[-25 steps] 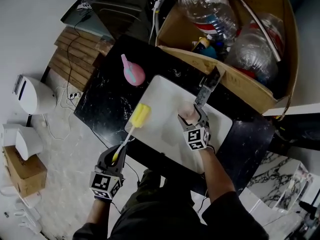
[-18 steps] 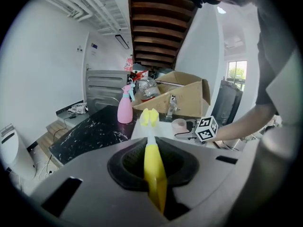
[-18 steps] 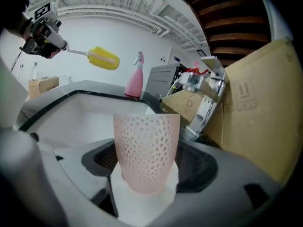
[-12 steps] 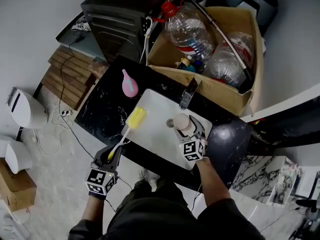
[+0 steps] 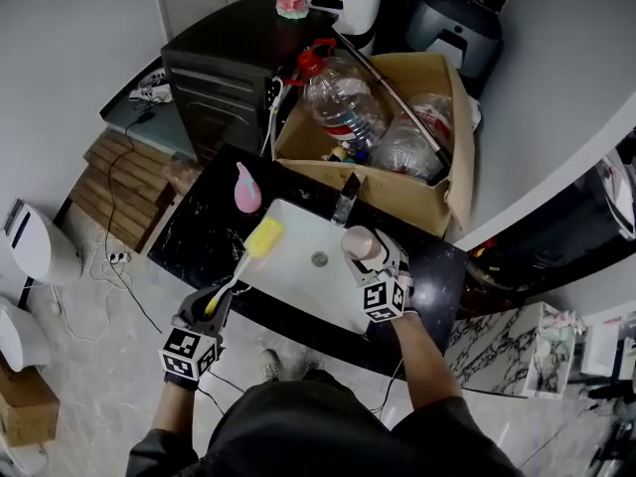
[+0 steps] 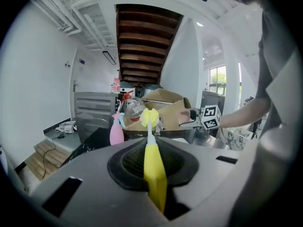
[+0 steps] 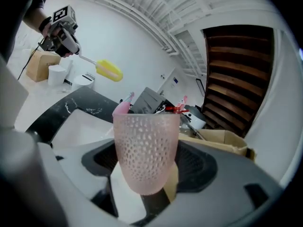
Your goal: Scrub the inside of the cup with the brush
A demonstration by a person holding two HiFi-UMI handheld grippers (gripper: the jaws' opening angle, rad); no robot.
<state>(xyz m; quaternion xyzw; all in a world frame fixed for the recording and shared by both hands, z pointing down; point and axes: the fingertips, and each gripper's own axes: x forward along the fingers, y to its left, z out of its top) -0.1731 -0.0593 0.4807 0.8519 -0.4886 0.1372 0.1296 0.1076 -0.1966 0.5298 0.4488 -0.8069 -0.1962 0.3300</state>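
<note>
So the left gripper (image 5: 214, 306) has its jaws clamped tight on the yellow handle of the brush (image 5: 262, 238). The brush sticks out toward 1 o'clock in the head view, and its yellow sponge head hangs over the 9 o'clock edge of the white sink (image 5: 298, 278).

The right gripper (image 5: 376, 266) is closed on the lower part of the pink dotted cup (image 5: 358, 241), with the cup's rim at the end away from the jaws. The cup sits over the sink at roughly 2 o'clock from the drain (image 5: 319, 259), just below the faucet (image 5: 346, 199).

Brush and cup aren't touching. They're well apart, with the drain between them.

A pink bottle (image 5: 246, 189) stands on the black counter (image 5: 204, 232) at about 11 o'clock from the sponge head. At 12 o'clock from the sink there's a cardboard box (image 5: 437, 192) stuffed with big clear plastic bottles.
</note>
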